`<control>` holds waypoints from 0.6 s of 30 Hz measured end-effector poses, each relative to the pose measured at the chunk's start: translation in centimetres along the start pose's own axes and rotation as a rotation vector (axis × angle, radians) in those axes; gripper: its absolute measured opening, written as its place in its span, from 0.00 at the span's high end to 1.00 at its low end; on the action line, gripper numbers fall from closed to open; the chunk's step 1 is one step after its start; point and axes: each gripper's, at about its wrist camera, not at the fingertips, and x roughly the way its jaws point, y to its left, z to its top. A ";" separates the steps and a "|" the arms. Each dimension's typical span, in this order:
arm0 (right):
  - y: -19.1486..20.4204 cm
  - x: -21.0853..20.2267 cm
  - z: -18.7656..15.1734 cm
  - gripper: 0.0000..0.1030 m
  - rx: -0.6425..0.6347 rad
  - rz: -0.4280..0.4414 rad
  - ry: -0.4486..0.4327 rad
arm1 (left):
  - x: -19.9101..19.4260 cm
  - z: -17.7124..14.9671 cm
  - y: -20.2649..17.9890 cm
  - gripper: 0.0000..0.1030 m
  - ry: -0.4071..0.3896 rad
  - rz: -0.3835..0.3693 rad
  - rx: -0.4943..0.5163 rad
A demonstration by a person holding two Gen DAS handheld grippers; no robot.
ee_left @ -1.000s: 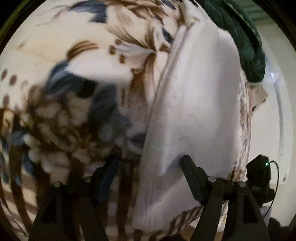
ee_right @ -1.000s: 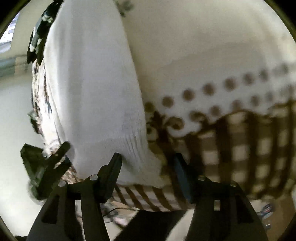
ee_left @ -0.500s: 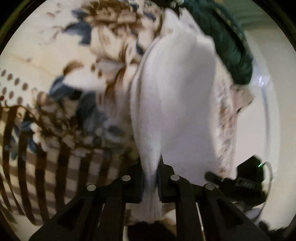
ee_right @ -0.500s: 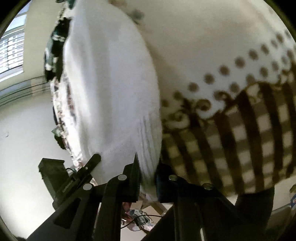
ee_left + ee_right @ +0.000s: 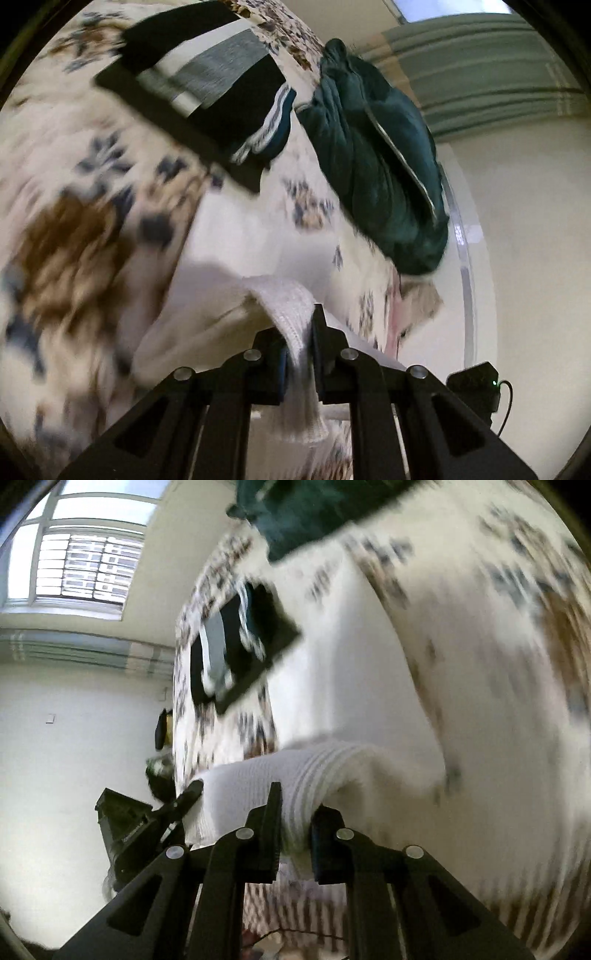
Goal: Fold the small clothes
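White knit garment (image 5: 295, 321) pinched inside both claws

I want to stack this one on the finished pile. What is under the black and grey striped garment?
The folded striped garment lies on the floral bedspread, with a blue-and-white striped edge poking out at one corner. Anything else beneath it is covered.
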 end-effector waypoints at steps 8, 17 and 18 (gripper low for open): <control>0.3 10.4 18.2 0.86 -0.019 -0.091 -0.014 | 10.6 10.8 3.5 0.72 0.007 -0.019 -0.153; -2.0 10.0 22.3 0.45 -0.010 -0.089 -0.026 | 10.0 9.8 3.6 0.42 0.009 0.213 0.102; -2.1 10.1 22.2 0.45 -0.039 -0.139 -0.024 | 11.2 9.6 3.4 0.42 0.044 0.247 0.140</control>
